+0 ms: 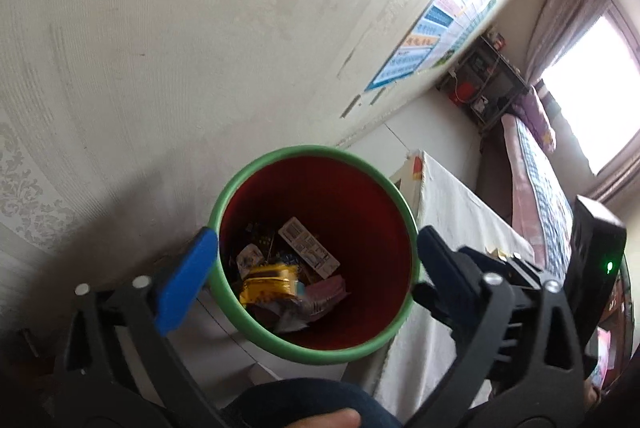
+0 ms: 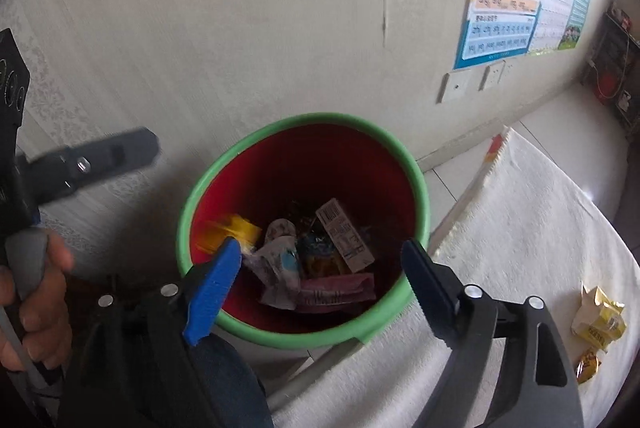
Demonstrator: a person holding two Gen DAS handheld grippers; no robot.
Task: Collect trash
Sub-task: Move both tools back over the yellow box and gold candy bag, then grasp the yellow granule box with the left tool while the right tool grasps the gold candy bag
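Both grippers were held above the bin: the left gripper was spread wide with nothing between its jaws, and the right gripper likewise, empty. Inside the bin, wrappers and a yellow packet were piled on the bottom. Beside the bin, on the white-covered tabletop, a yellow wrapper and a gold one were left uncollected. The bin could probably be knocked over if a gripper were swung against its rim.
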